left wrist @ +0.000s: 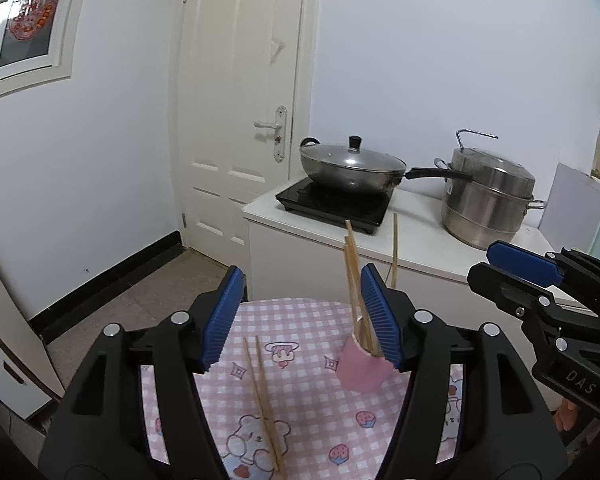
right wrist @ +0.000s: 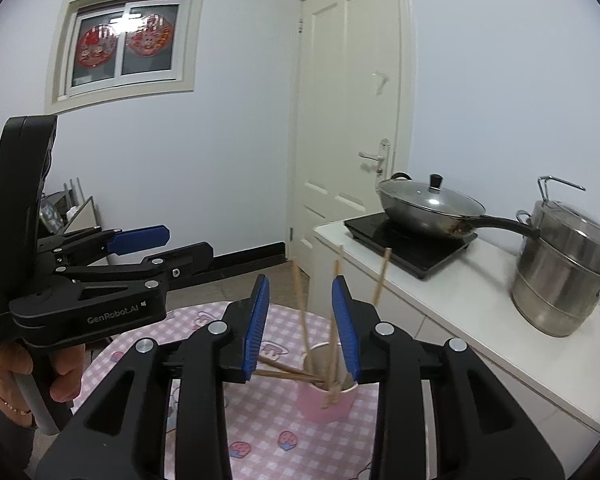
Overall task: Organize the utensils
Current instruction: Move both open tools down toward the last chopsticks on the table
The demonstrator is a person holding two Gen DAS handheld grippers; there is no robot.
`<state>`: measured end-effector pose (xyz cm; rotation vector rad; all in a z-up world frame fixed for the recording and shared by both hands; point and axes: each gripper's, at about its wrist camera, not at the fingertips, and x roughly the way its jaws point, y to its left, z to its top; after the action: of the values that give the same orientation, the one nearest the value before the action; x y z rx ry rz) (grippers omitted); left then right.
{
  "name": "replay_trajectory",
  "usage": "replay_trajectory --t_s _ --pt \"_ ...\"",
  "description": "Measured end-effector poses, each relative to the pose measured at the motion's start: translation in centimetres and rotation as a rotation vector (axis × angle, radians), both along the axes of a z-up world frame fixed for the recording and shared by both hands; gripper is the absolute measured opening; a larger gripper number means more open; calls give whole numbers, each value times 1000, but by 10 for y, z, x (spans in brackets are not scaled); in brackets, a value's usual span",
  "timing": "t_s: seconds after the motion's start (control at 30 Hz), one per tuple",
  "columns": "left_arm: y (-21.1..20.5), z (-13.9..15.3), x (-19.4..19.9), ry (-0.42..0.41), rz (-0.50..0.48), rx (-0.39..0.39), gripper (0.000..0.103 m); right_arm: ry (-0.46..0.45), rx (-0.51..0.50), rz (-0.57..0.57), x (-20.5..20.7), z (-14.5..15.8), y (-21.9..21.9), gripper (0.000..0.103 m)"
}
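A pink cup (left wrist: pixel 360 372) stands on the pink checked tablecloth (left wrist: pixel 300 400) and holds several wooden chopsticks (left wrist: pixel 354 276) leaning upright. It also shows in the right wrist view (right wrist: pixel 326 400) with chopsticks (right wrist: pixel 302 312) in it. A loose pair of chopsticks (left wrist: pixel 262 392) lies on the cloth left of the cup, and shows behind the cup in the right wrist view (right wrist: pixel 284 374). My left gripper (left wrist: pixel 300 320) is open and empty above the cloth, the cup by its right finger. My right gripper (right wrist: pixel 300 328) is open and empty above the cup.
A white counter (left wrist: pixel 420 236) behind the table carries a black induction hob (left wrist: pixel 332 204) with a lidded wok (left wrist: pixel 352 164) and a steel steamer pot (left wrist: pixel 488 196). A white door (left wrist: pixel 240 100) is at the back. The floor lies left.
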<state>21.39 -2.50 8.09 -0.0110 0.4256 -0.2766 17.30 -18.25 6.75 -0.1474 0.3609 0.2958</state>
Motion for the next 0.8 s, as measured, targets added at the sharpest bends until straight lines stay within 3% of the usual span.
replay_trajectory --t_s 0.47,0.8 --pt "49 -12 -32 -40 93 18 72 -3 -21 98 -17 -5 53 35" --pt "91 -33 -44 -17 169 28 76 32 -48 184 -14 -20 95 35"
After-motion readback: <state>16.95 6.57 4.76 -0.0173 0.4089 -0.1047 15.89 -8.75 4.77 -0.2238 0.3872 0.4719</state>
